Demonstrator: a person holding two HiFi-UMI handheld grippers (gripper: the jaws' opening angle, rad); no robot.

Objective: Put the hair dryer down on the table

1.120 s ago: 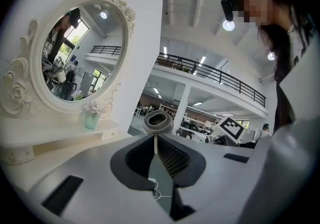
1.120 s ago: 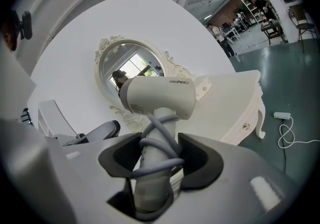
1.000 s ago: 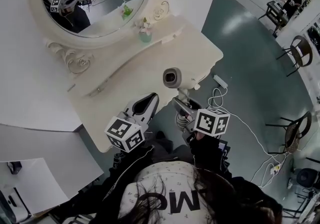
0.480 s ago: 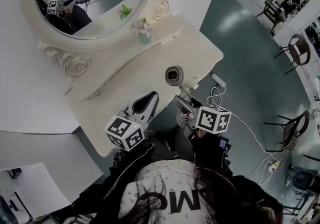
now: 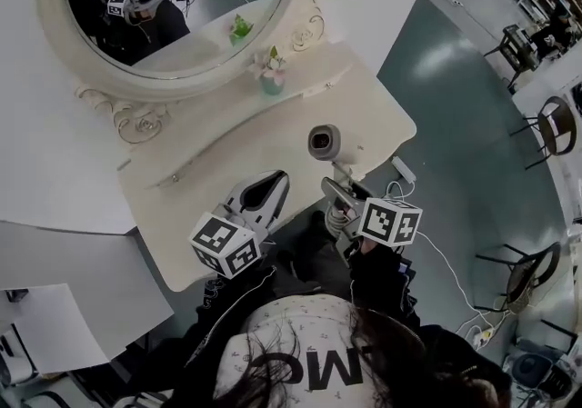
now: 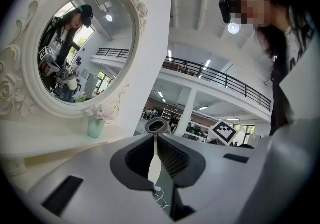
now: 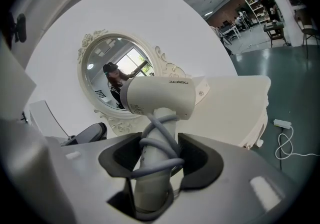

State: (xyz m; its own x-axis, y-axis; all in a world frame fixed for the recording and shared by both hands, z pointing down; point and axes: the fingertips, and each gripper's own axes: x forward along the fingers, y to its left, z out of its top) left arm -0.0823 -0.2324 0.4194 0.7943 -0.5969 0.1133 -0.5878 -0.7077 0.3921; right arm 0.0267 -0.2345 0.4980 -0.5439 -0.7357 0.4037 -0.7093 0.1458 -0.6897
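1. Evidently the hair dryer (image 5: 325, 142) had not yet been set down. It stood upright in the right gripper (image 5: 335, 198), whose jaws were clamped on the handle. The grey cord (image 7: 159, 144) was wound round that handle between the pads.
2. The dryer's barrel hung over the front right part of the table (image 5: 218, 165). The right gripper view showed the dryer held clear of the top, with no part resting on it.
3. Compared with a second before, the barrel had moved from near the table's front edge to a little further in over the top. Both grippers had advanced toward the table with it.
4. The left gripper (image 5: 262, 190) sat at the table's front edge, just beside the right. Its jaws were drawn together to a thin slit with nothing between them, and it took no part in the hold.
5. Assessment: the carry appeared nearly complete, with lowering and release outstanding. The surface below the barrel was bare. The vase (image 5: 272, 77) stood well apart, near the mirror (image 5: 173, 6).
6. Risk noted: the dryer looked top-heavy and would probably tip if released upright. Laying it on its side seemed the safer course.
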